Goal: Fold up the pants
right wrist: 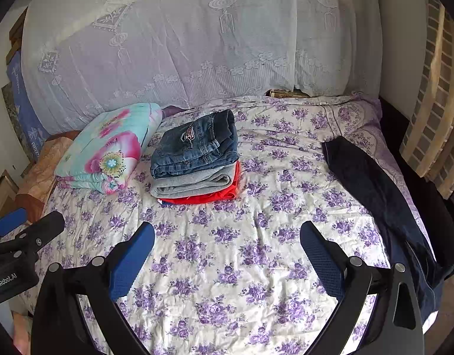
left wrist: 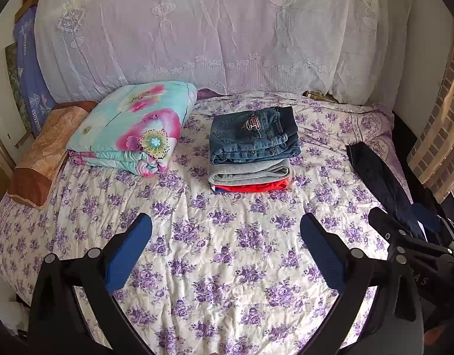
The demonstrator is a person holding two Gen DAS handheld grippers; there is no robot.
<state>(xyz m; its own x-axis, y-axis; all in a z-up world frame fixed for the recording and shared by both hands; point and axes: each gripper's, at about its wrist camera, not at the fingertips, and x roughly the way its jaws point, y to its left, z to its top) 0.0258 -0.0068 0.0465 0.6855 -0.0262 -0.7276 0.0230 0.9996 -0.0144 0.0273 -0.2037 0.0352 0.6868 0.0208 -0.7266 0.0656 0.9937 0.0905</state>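
Dark pants unfolded at the bed's right edge; three folded pairs stacked mid-bed.

From my feed I see the dark navy pants (right wrist: pixel 380 201) lying loose and lengthwise along the right side of the bed, one end up on the spread and the other trailing off the near right edge, the cloth rumpled and not folded. Well apart to their left sits a neat stack: folded blue jeans (right wrist: pixel 197 148) on top with a small patch showing, folded grey pants (right wrist: pixel 191 185) beneath them, and folded red pants (right wrist: pixel 206 196) at the bottom, their edge sticking out toward the right.
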